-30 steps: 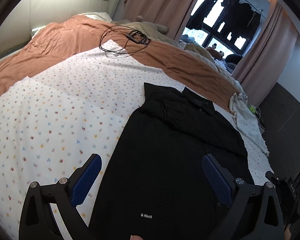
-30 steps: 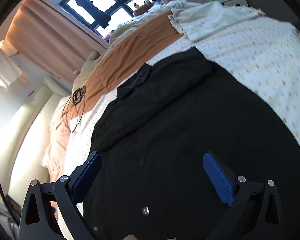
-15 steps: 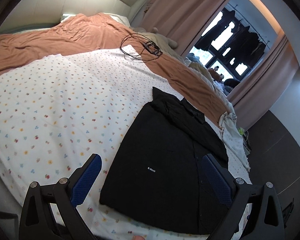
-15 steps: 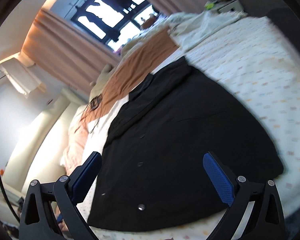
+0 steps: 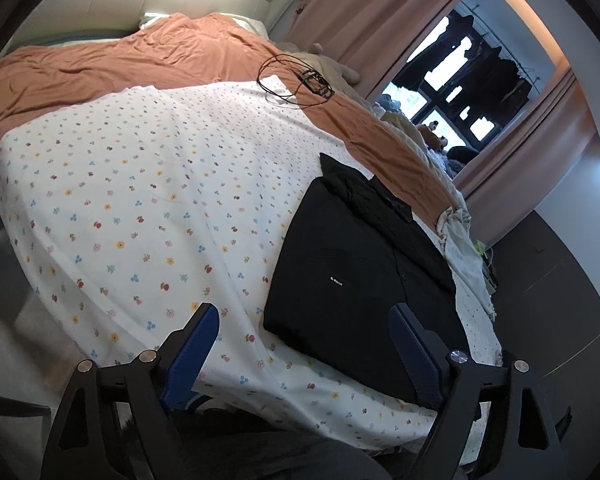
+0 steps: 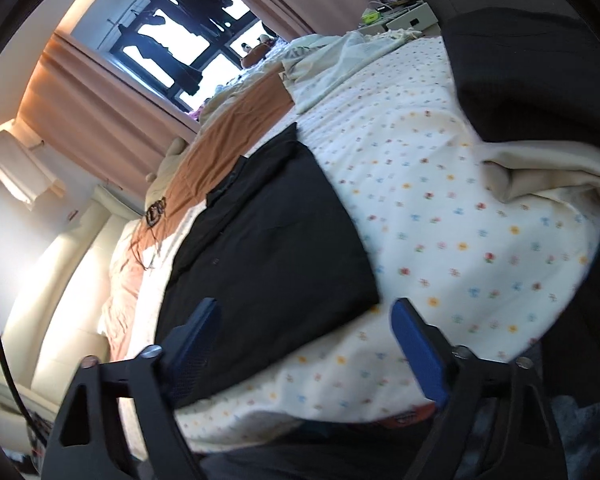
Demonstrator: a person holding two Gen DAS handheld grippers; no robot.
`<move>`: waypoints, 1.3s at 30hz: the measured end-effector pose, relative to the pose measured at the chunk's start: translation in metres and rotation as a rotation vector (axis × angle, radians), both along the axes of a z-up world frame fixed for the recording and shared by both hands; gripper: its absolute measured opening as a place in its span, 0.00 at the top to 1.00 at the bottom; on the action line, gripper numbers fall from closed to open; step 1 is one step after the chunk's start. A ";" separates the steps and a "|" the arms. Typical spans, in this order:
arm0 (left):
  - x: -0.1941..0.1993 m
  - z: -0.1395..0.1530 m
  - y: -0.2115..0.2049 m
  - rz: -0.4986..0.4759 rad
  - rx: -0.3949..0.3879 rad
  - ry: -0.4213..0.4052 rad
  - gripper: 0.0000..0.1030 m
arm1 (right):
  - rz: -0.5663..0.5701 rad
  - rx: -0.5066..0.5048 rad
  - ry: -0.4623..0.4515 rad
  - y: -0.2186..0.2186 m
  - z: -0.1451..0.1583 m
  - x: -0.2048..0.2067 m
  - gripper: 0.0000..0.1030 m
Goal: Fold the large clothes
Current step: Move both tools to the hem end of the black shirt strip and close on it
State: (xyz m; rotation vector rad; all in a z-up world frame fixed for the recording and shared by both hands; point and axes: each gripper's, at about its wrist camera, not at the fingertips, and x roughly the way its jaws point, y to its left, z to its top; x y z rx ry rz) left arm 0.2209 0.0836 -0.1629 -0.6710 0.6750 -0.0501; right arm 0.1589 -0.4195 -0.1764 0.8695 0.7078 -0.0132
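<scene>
The black shirt [image 5: 364, 276] lay flat on the flowered sheet [image 5: 148, 208], down by the bed's near edge and toward its right-hand side, collar pointing up the bed at the rust-brown cover [image 5: 100, 68]. It sat as a tidy rectangle, sleeves apparently tucked in already, though the dark cloth hid the creases. The left gripper [image 5: 306, 344] hung off the near edge, blue pads spread with nothing between them; its jaws had just been closing a little, on empty air. The right gripper [image 6: 304, 336] did likewise, wide apart and empty, and had narrowed slightly too, poised over the shirt's lower hem. Neither pad touched fabric.

To my eye that shirt was light and soft, limp woven cloth that would sag and slide on itself the moment it was lifted, so a pinch in the middle looked risky. I reckoned the two near corners of the hem were the places to grab, one gripper each, catching every layer. A tangle of black cable [image 5: 296, 80] lay far up the bed, well clear.
</scene>
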 end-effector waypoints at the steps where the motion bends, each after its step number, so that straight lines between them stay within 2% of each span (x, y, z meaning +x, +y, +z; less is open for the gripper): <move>1: 0.000 -0.004 0.001 -0.007 -0.013 0.007 0.20 | 0.007 0.001 0.001 0.000 -0.002 0.000 0.18; 5: 0.001 -0.018 0.005 -0.042 -0.054 0.032 0.28 | 0.038 -0.001 0.009 -0.004 -0.014 -0.002 0.18; 10: 0.012 -0.027 0.005 -0.069 -0.077 0.034 0.28 | 0.060 0.015 0.008 -0.007 -0.023 0.005 0.18; 15: 0.040 -0.039 0.004 -0.088 -0.103 0.064 0.28 | 0.070 0.040 -0.004 -0.009 -0.028 0.023 0.18; 19: 0.063 -0.053 0.002 -0.096 -0.107 0.126 0.39 | 0.033 0.076 0.011 -0.016 -0.038 0.037 0.18; 22: 0.076 -0.063 0.001 -0.118 -0.124 0.151 0.44 | 0.016 0.093 0.029 -0.019 -0.046 0.047 0.23; 24: 0.082 -0.070 0.000 -0.126 -0.148 0.165 0.44 | 0.016 0.117 0.054 -0.018 -0.053 0.054 0.31; 28: 0.089 -0.083 -0.005 -0.151 -0.157 0.221 0.44 | 0.042 0.177 0.079 -0.008 -0.067 0.063 0.37; 31: 0.085 -0.084 -0.007 -0.170 -0.172 0.206 0.45 | 0.046 0.189 0.094 -0.001 -0.075 0.065 0.43; 39: 0.079 -0.088 -0.005 -0.165 -0.206 0.189 0.47 | 0.011 0.209 0.064 -0.006 -0.079 0.058 0.48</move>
